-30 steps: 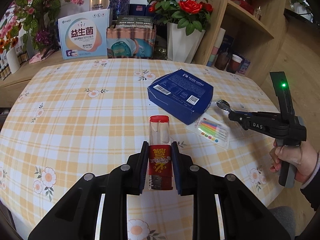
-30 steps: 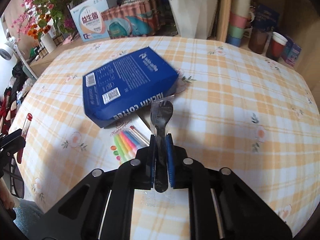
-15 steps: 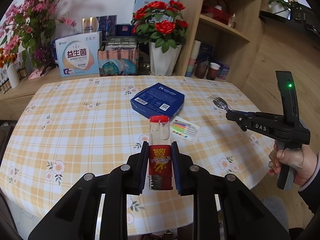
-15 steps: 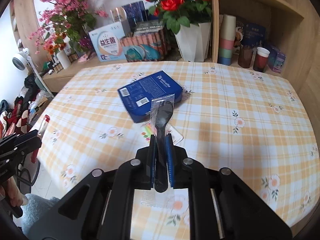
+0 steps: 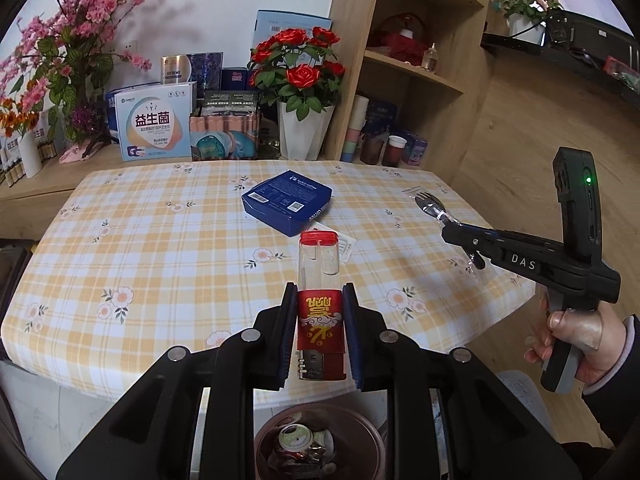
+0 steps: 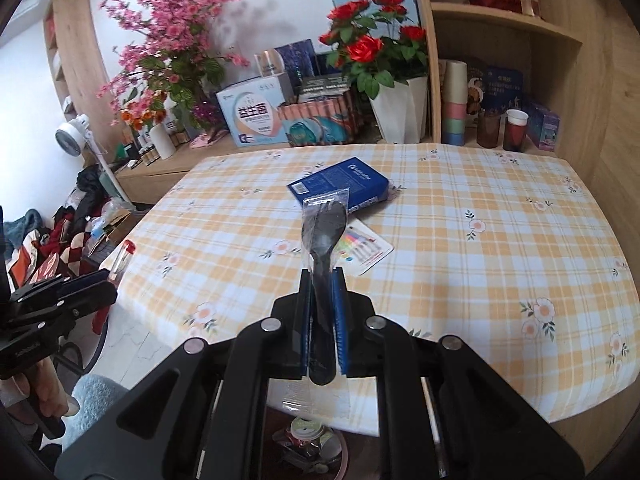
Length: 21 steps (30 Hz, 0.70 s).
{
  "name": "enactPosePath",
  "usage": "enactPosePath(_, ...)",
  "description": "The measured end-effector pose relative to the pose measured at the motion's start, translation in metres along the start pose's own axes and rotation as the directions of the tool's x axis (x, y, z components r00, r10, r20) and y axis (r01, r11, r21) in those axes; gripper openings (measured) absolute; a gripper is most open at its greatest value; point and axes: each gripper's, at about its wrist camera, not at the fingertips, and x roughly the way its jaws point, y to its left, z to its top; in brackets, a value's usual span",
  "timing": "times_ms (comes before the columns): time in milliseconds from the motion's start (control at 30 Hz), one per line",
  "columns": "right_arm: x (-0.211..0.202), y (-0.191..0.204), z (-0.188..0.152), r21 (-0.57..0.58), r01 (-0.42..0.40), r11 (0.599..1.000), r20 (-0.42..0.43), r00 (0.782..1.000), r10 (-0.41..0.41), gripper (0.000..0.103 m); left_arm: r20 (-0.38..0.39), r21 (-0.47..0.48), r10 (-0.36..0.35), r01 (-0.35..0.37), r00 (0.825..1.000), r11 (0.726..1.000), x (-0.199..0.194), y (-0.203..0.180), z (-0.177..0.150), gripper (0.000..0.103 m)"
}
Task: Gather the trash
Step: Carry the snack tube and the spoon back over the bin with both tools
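Both views are bright with soft, even daylight. The white wall point(image 5: 224, 8) behind the pink blossom branches point(image 6: 168, 40) carries their faint grey shadow. The checked tablecloth point(image 5: 160, 248) is evenly lit, with only a thin shadow under the blue box point(image 5: 286, 204). The clear wrapper around the black spoon point(image 6: 322, 232) catches small glints. Fisheye distortion bends the wooden shelf unit point(image 6: 500, 40) and the table edges, and black vignette fills the corners. The right view is slightly softer; focus is otherwise crisp.
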Motion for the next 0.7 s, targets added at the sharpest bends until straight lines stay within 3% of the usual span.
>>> enactPosePath(333, -0.047, 0.032, -0.028, -0.033, -0.042, 0.999, 0.052, 0.998, 0.043, 0.014, 0.013, -0.024, -0.025, 0.025, 1.000, 0.999, -0.042, -0.011, -0.029, 0.022)
enactPosePath(700, -0.076, 0.041, -0.053, -0.020, -0.072, 0.997, 0.082, 0.994, 0.073, 0.014, -0.031, -0.026, -0.051, 0.050, 0.998, 0.998, -0.063, -0.021, -0.065, 0.022)
